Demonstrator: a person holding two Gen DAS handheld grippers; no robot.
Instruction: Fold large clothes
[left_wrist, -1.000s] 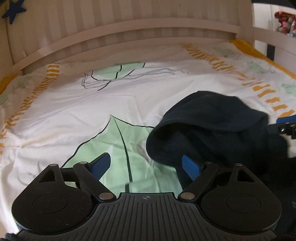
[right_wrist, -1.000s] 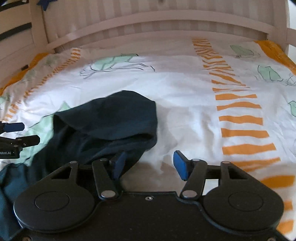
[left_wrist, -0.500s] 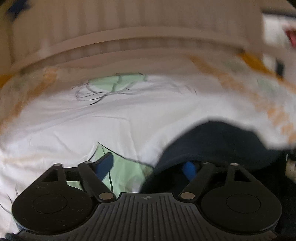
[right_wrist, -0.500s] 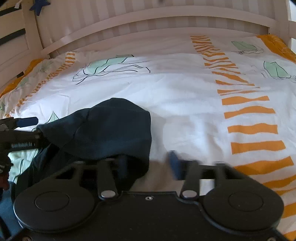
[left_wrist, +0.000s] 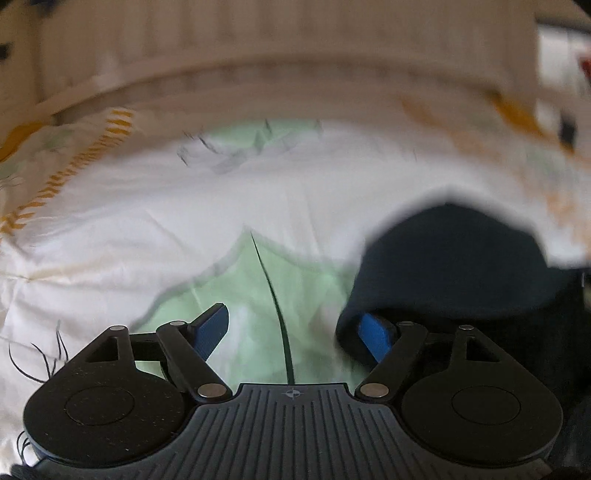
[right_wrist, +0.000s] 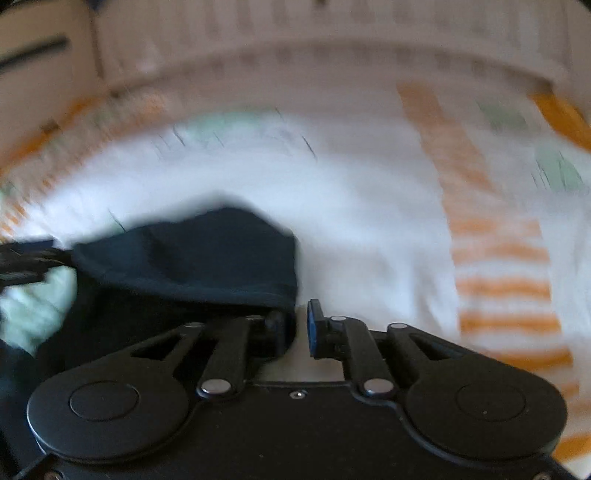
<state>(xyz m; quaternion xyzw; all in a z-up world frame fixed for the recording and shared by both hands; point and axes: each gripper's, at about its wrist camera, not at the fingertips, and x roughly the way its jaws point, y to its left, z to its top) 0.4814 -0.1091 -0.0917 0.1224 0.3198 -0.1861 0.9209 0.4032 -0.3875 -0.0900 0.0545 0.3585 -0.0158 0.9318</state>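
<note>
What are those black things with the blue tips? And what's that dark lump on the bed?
They are two grabbing tools, and a person holds one in each hand. Each tool has a camera looking along its two fingers, so each picture is one tool's view. The left gripper is wide open and empty, with one finger at the edge of a dark blue garment. The garment lies bunched on a leafy, orange-striped bed cover. The right gripper is opening its jaws. The garment's edge sits between them, covering one finger, and doesn't look pinched.

Both views motion-blurred, right wrist view worse; stripes on the bedcover (right_wrist: 502, 288) smeared. Soft, dim daylight. Fisheye bends the headboard (left_wrist: 295, 74). Dark garment (left_wrist: 454, 266) shows no detail.
</note>
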